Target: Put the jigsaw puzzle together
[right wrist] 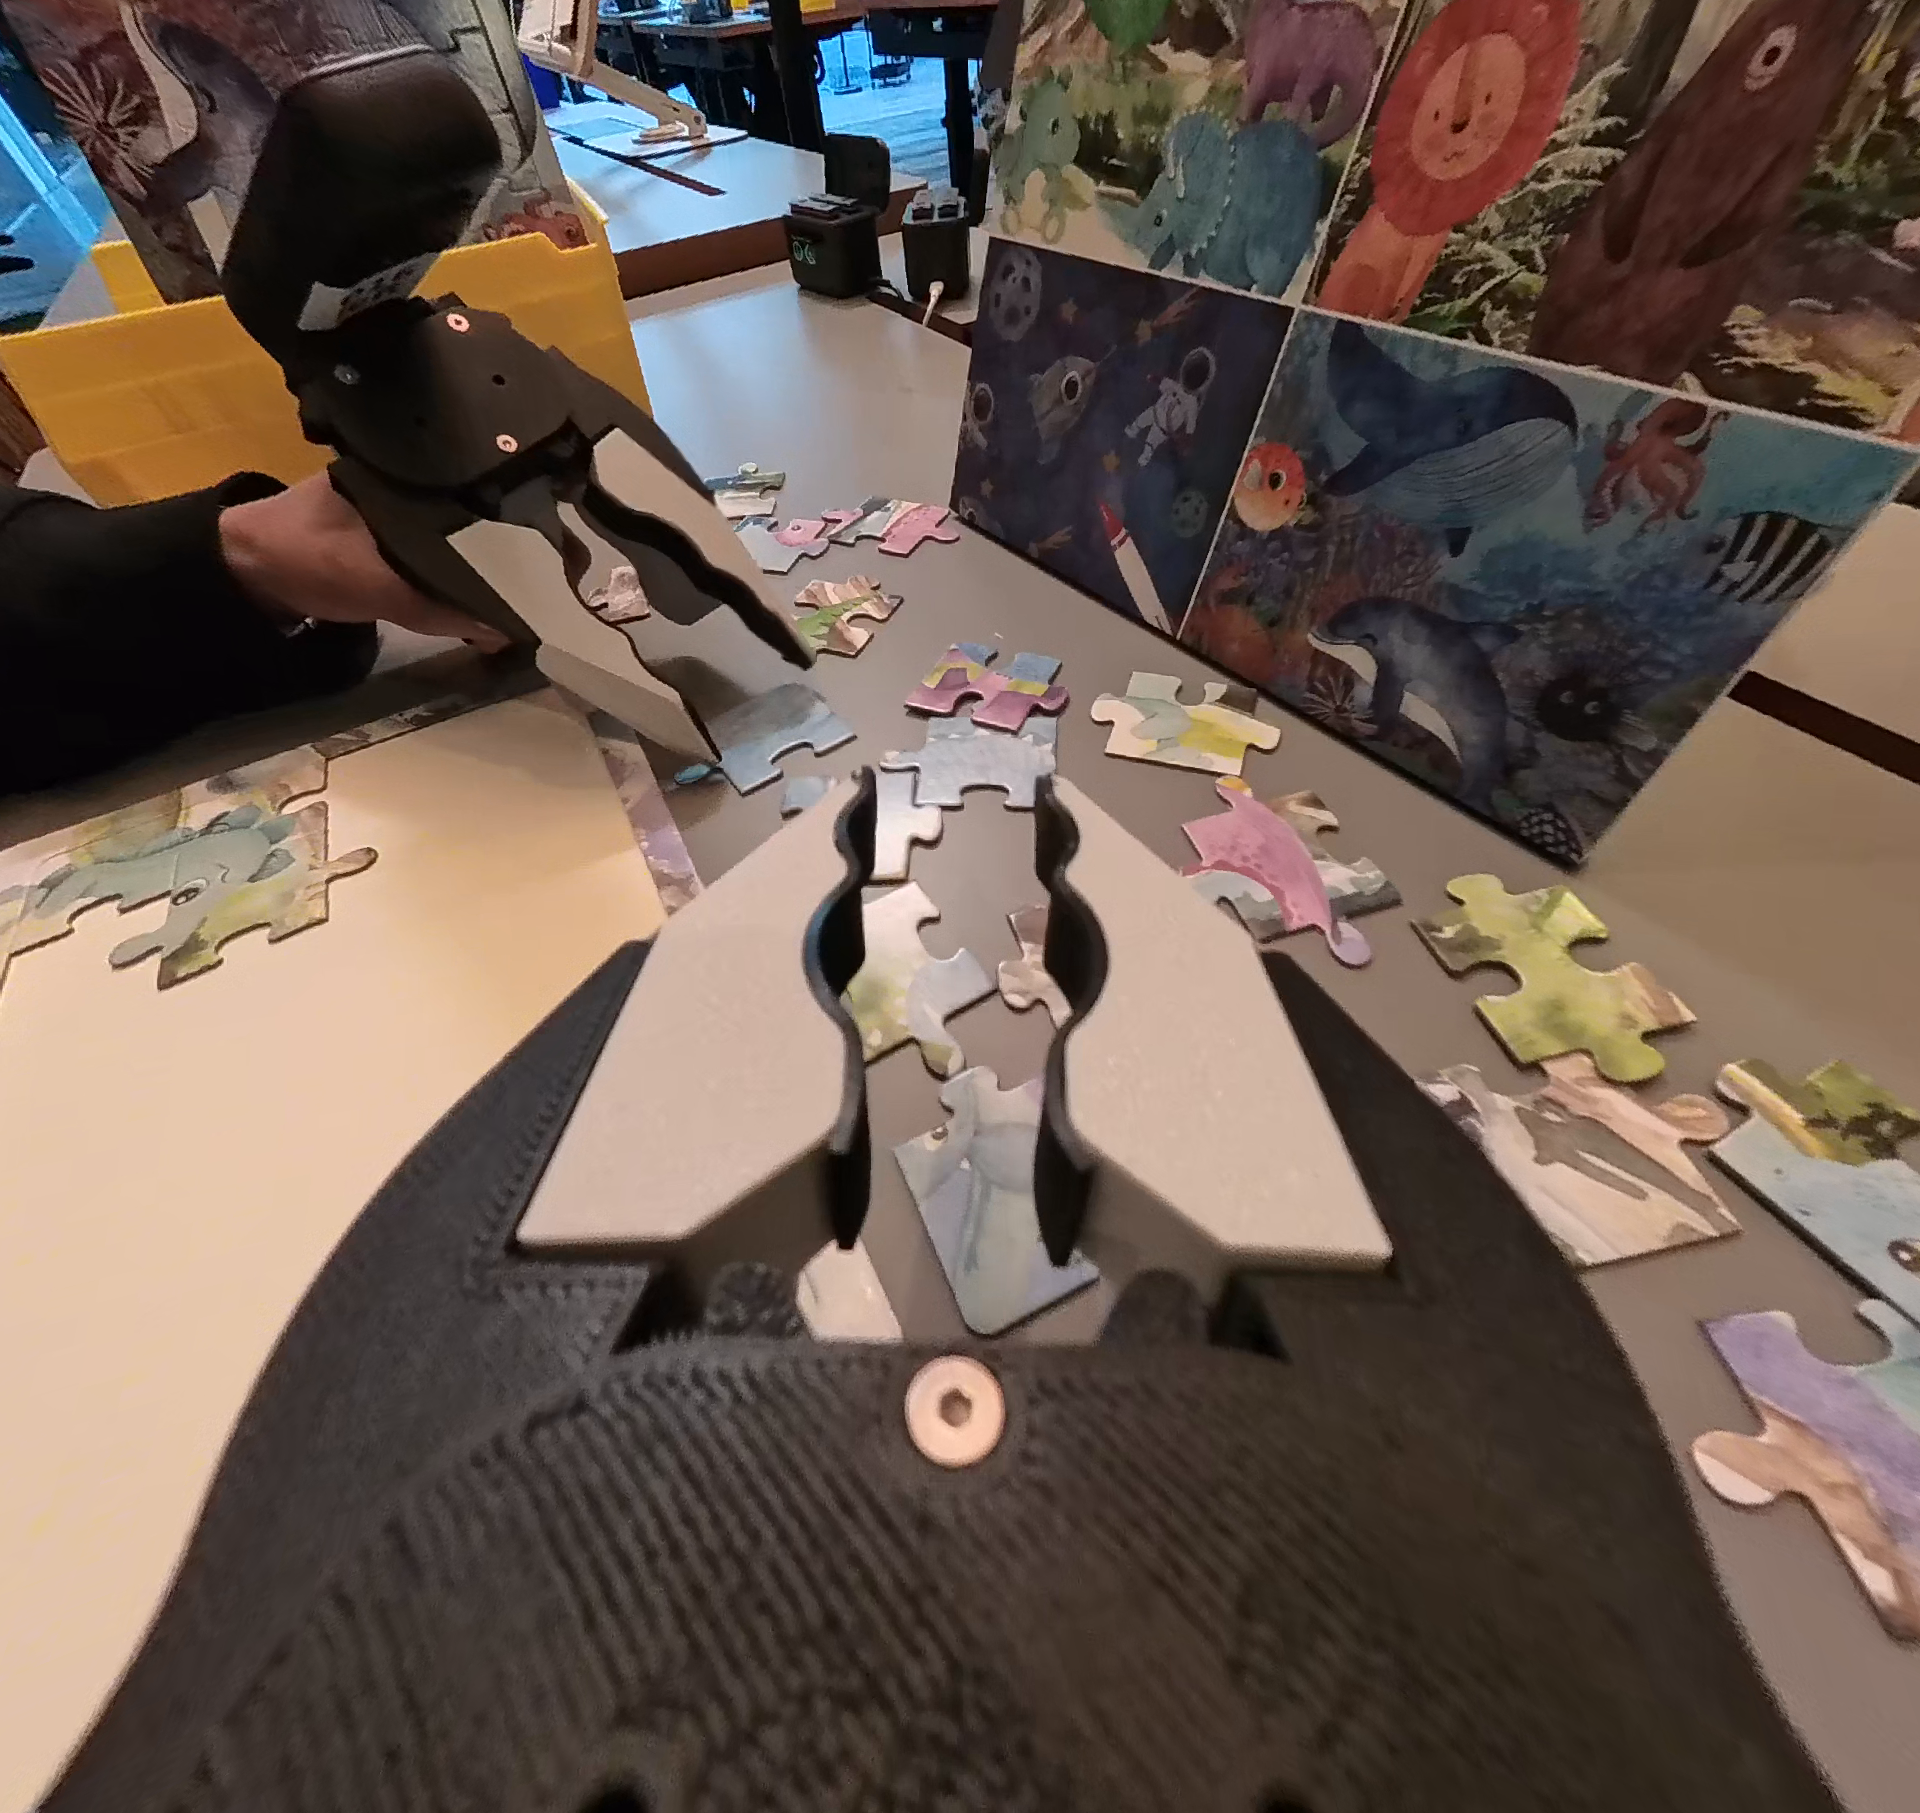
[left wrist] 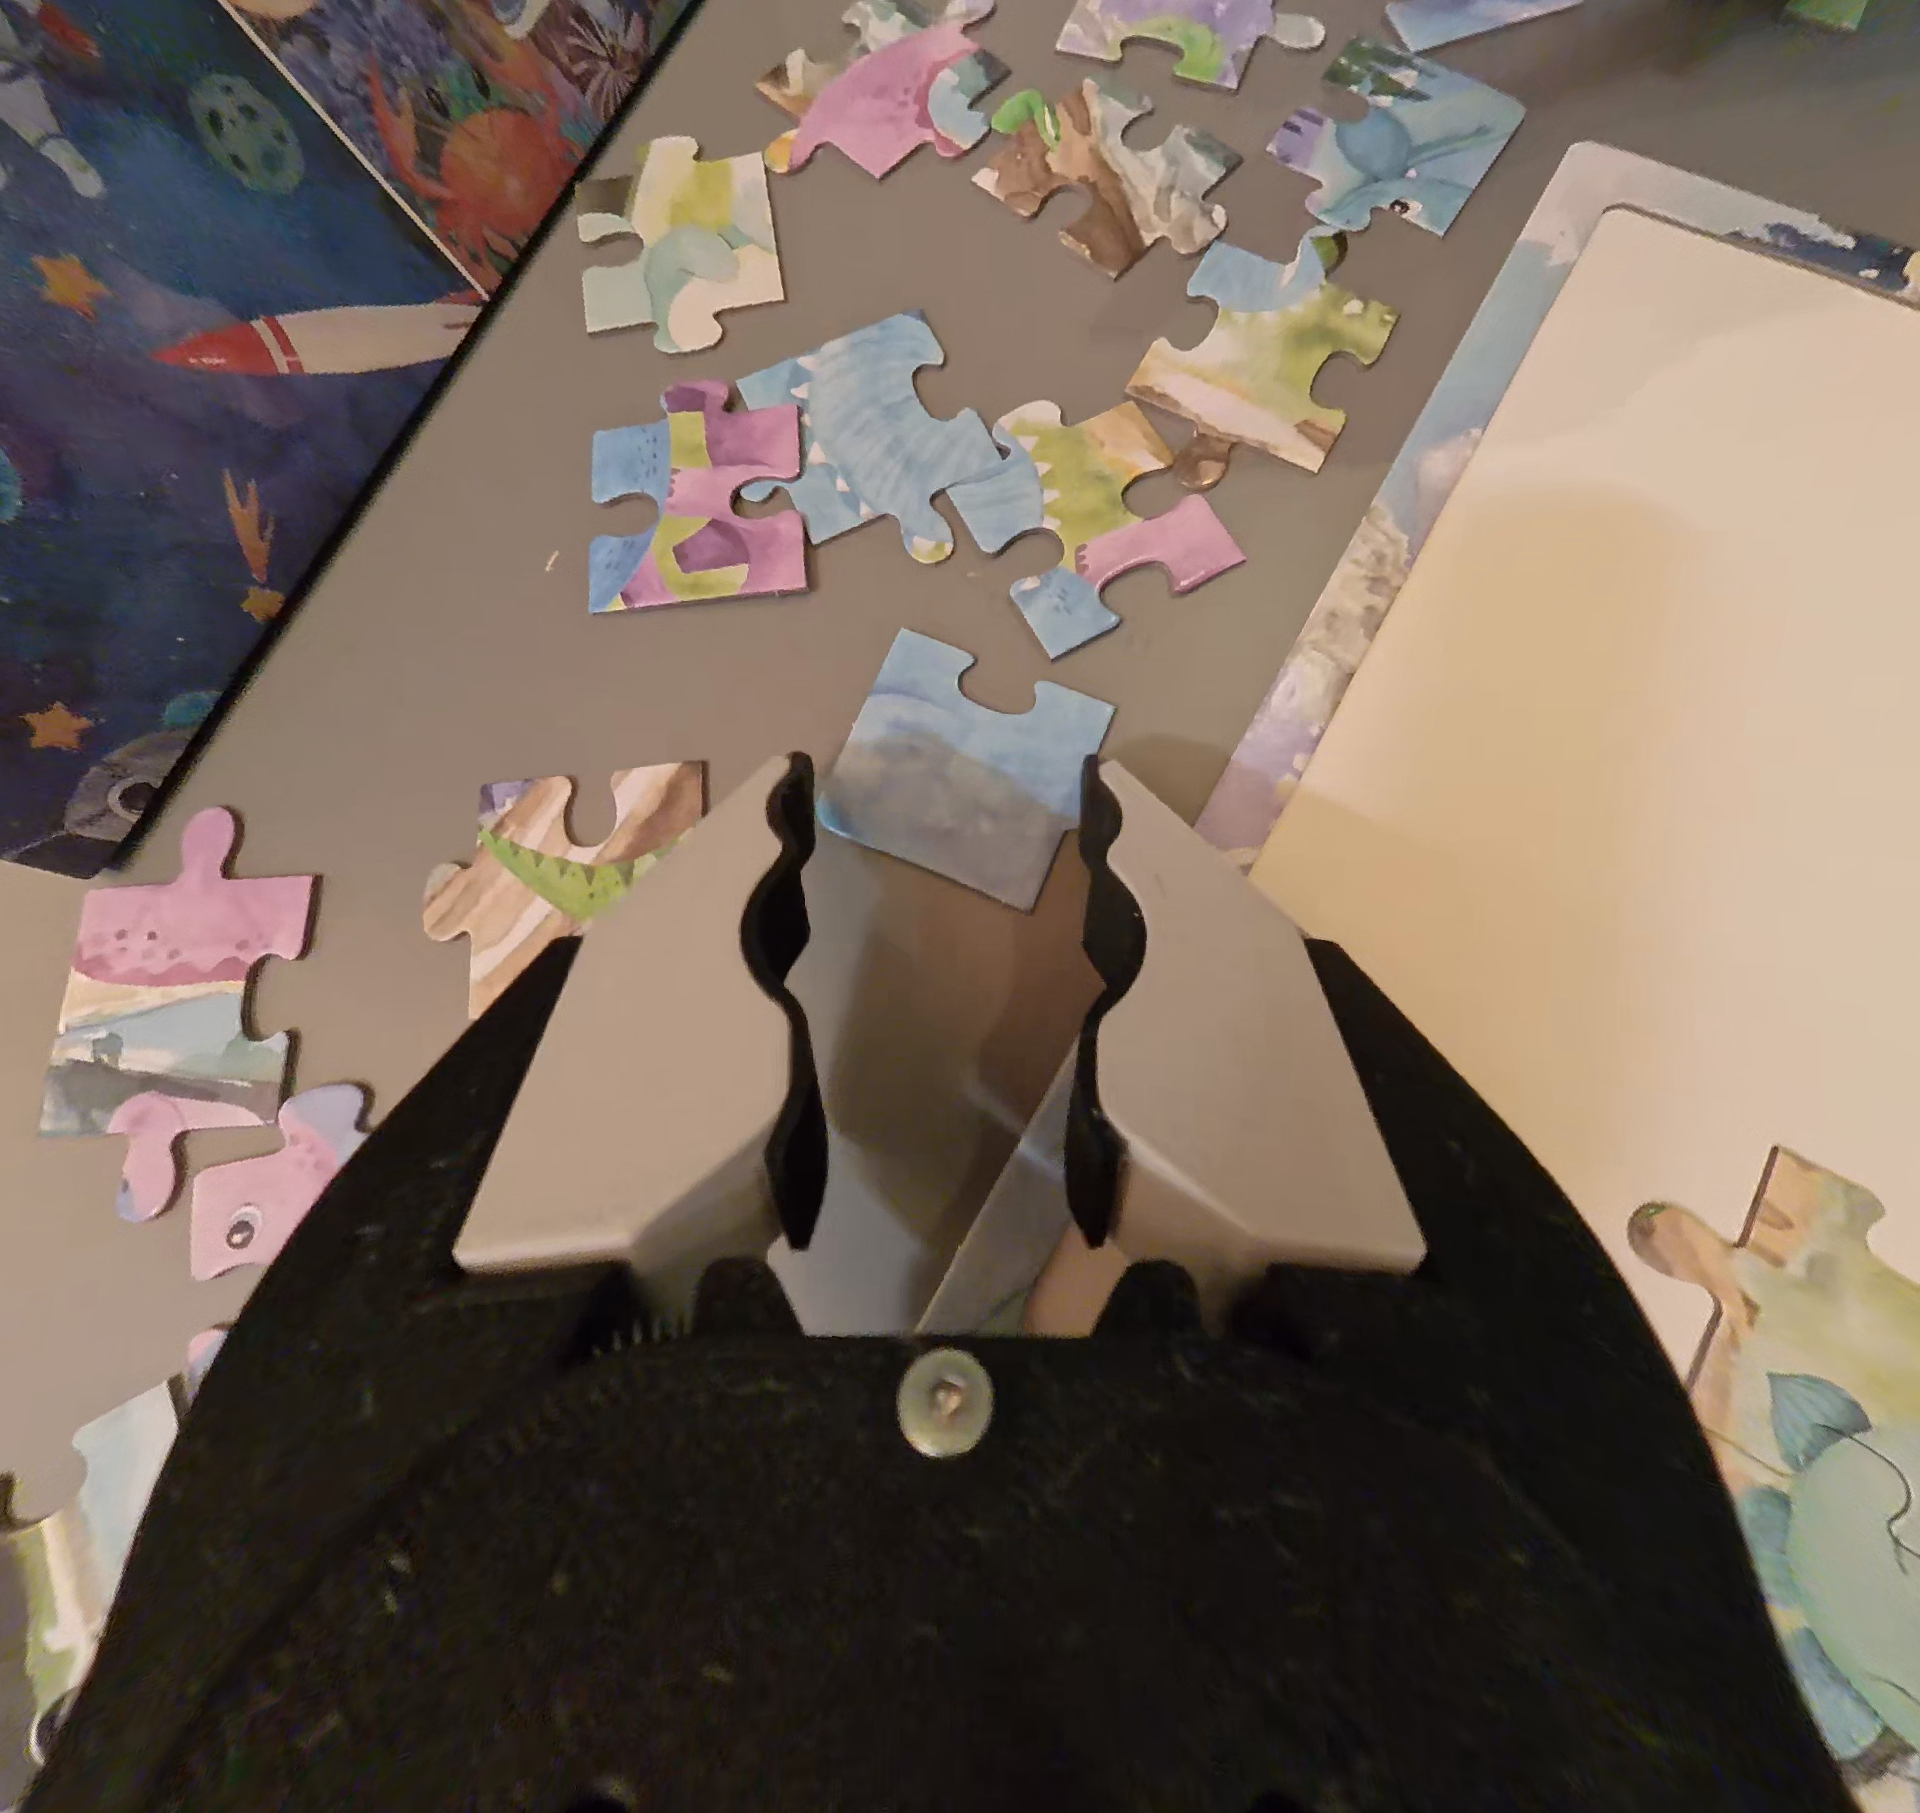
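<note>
My left gripper (left wrist: 943, 776) is low over the grey table, and its pads touch both side edges of a blue puzzle piece (left wrist: 961, 766). The right wrist view shows this gripper (right wrist: 758, 709) with its tips down at that piece (right wrist: 779, 729). My right gripper (right wrist: 951, 807) is open and empty above loose pieces (right wrist: 977, 766). The white puzzle board (left wrist: 1610, 620) lies to the right, with a few joined pieces (left wrist: 1829, 1451) in its near corner. The board (right wrist: 312, 1192) and the joined pieces (right wrist: 197, 880) also show in the right wrist view. Several loose pieces (left wrist: 873, 444) lie scattered on the table.
A picture-covered puzzle box (left wrist: 208, 309) lies at the left edge and shows in the right wrist view (right wrist: 1455, 568) beyond the pieces. A yellow bin (right wrist: 135, 392) stands behind the left gripper. A person's hand (right wrist: 312, 558) holds that gripper. Black devices (right wrist: 831, 236) sit at the back. One gripper's finger ends stand about 15 cm off the other's.
</note>
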